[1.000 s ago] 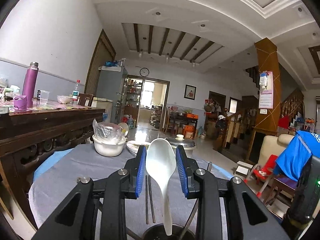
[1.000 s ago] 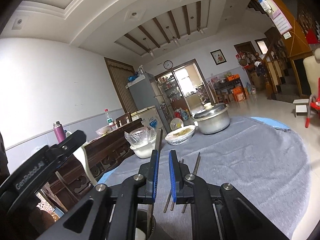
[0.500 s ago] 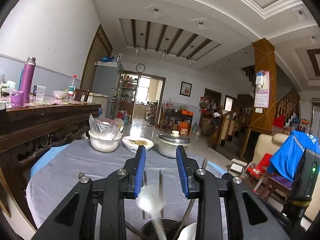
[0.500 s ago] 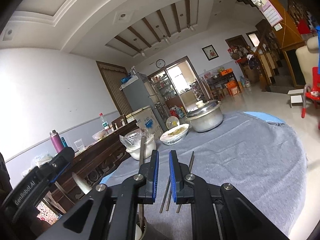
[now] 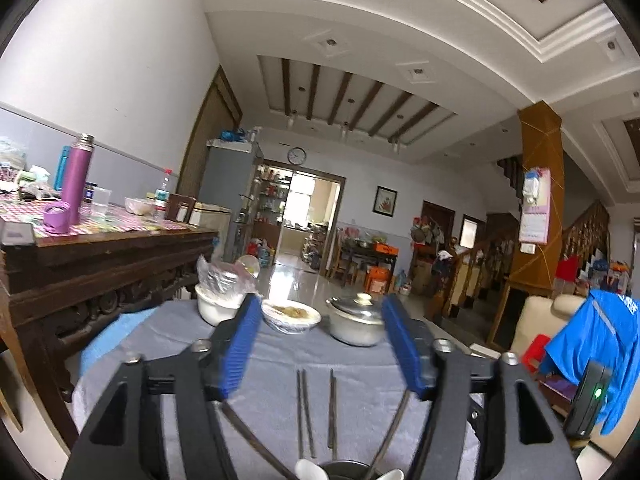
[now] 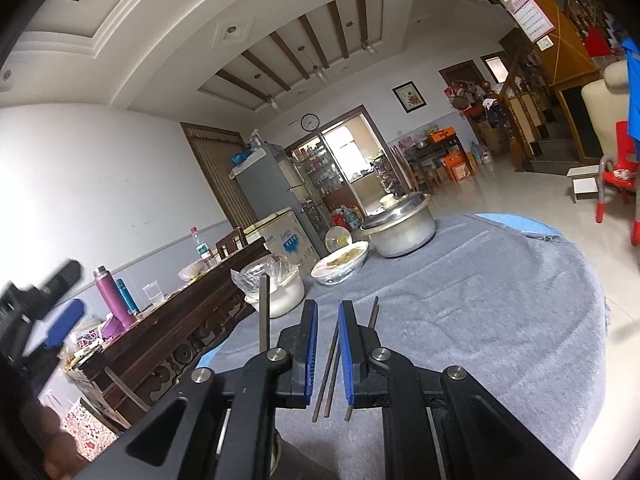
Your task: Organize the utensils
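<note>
My left gripper hangs over the grey cloth table, its jaws opening wide with nothing between the blue pads. Just below it, at the picture's bottom edge, is the dark utensil holder with two white spoons and slanting chopsticks in it. Three loose chopsticks lie on the cloth beyond the holder. My right gripper is shut, with those loose chopsticks lying on the cloth below its narrow gap. One chopstick stands upright to its left.
At the table's far side stand a white bowl under plastic, a dish of food and a lidded metal pot. A dark wooden sideboard with a purple flask is on the left. A chair with blue cloth is on the right.
The white spoon held between my left pads has dropped into the holder. The left jaws have spread wide and the gripper has lifted. The right gripper has stayed put.
</note>
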`<state>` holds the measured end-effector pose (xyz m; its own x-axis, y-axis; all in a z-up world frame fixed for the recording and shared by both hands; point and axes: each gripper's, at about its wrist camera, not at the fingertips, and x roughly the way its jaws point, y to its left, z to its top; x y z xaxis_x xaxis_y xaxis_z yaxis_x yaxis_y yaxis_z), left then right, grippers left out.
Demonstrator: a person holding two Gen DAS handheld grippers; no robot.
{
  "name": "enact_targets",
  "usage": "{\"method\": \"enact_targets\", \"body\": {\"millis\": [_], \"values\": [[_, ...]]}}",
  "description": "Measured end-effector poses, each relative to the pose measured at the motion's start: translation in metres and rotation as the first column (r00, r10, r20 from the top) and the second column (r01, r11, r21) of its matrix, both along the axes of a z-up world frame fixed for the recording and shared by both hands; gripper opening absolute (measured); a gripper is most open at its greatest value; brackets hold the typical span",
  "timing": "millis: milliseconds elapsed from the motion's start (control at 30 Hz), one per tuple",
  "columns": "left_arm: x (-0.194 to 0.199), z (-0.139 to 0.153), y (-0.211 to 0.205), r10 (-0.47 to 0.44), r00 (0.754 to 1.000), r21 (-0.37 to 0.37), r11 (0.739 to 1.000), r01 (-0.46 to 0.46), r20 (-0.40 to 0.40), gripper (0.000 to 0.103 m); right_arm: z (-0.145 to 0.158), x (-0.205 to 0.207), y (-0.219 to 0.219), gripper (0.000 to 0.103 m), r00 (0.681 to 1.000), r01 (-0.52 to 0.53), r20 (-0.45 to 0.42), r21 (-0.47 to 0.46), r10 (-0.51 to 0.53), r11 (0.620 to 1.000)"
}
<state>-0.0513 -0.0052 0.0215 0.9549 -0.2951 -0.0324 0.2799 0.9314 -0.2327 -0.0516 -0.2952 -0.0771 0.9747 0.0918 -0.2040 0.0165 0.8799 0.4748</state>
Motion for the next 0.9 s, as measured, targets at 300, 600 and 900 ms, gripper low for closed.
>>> {"method": "enact_targets", "body": {"millis": [300,600,900], "values": [[0.006,0.016,0.055,0.147,0.979,-0.007,0.989,-0.150,-0.139,0.096,-0.005,0.005,-0.009,0.029,0.995,-0.012,-0.097,0.030,0.014,0.999],[0.020,-0.002,0.090,0.383,0.880,0.176,0.922,-0.344,-0.283,0.096,-0.003,-0.003,-0.011,0.051,0.991,-0.007,-0.136,0.019,0.010,1.000],[0.016,-0.010,0.099,0.479,0.829,0.307,0.867,-0.394,-0.289,0.096,0.004,-0.007,-0.002,0.056,0.985,-0.031,-0.171,-0.010,0.029,0.999]]}}
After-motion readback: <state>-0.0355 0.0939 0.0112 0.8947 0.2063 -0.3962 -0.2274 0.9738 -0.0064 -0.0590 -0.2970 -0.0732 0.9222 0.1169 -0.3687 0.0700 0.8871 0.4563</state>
